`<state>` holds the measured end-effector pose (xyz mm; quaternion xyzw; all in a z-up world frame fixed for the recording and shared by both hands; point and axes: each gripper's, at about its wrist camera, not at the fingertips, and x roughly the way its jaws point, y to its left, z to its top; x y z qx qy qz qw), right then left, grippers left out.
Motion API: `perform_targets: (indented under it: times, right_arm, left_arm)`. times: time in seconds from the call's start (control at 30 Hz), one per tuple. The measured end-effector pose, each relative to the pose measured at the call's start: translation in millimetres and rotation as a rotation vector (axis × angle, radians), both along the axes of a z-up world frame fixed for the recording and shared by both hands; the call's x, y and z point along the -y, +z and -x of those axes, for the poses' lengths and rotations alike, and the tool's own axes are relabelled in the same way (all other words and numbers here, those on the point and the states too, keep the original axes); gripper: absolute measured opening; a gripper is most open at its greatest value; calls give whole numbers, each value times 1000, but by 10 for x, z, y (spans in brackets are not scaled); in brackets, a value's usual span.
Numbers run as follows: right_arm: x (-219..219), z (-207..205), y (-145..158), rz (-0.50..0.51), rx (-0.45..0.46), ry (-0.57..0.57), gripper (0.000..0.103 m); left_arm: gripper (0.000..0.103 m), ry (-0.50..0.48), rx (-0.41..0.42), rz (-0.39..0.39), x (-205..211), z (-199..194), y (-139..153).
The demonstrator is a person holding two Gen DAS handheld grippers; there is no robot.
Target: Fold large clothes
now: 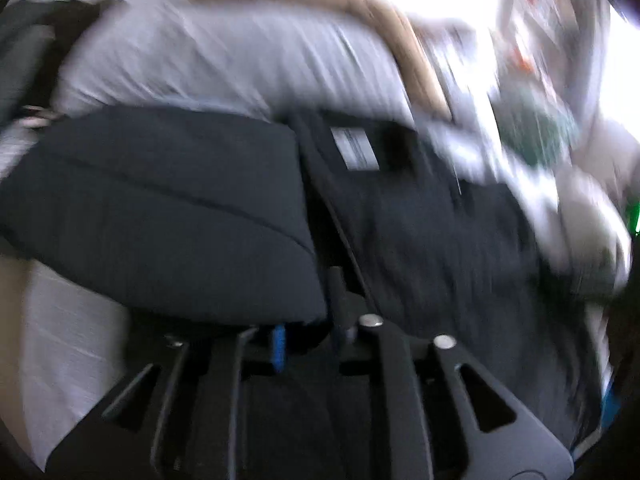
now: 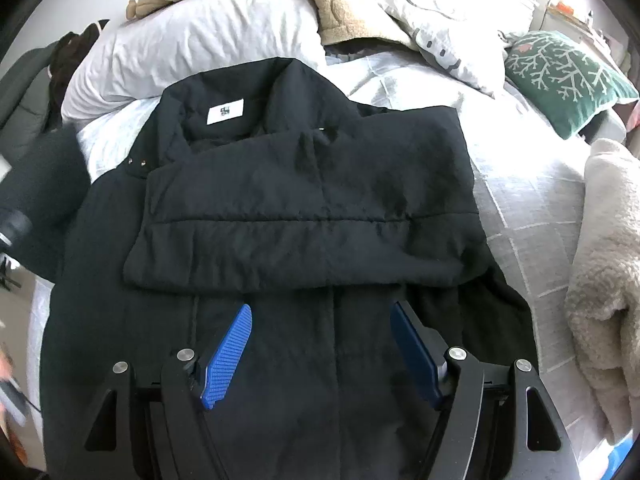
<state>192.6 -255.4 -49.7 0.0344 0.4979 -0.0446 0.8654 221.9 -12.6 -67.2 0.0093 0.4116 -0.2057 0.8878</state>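
A large black padded jacket [image 2: 304, 208] lies on the bed, collar and white label [image 2: 225, 112] at the far end. Its right sleeve is folded across the chest. My right gripper [image 2: 322, 320] is open and empty, hovering over the jacket's lower front, blue pads [image 2: 228, 356] spread wide. The left wrist view is blurred. There my left gripper [image 1: 308, 332] is shut on the jacket's left sleeve [image 1: 168, 216], which is lifted over the jacket body [image 1: 440, 240]. That sleeve also shows at the left edge of the right wrist view [image 2: 40, 184].
The bed has a light grey checked cover [image 2: 516, 184]. At its head lie a white pillow [image 2: 192, 52], a beige fleece blanket [image 2: 332, 4], a printed pillow [image 2: 448, 20] and a green cushion [image 2: 560, 76]. A cream fleece throw [image 2: 608, 264] lies on the right.
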Motion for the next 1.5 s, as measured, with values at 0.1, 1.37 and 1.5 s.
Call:
perform_targets:
  times: [0.1, 1.37, 1.5]
  right_arm:
    - [-9, -1, -26, -3, -11, 1, 74]
    - [87, -254, -165, -406, 35, -34, 74]
    - [-92, -455, -382, -555, 0, 18, 70]
  left_arm:
    - [33, -137, -221, -122, 302, 51, -691]
    - [71, -214, -126, 98, 503, 289, -69]
    - [71, -108, -95, 96, 42, 164, -32]
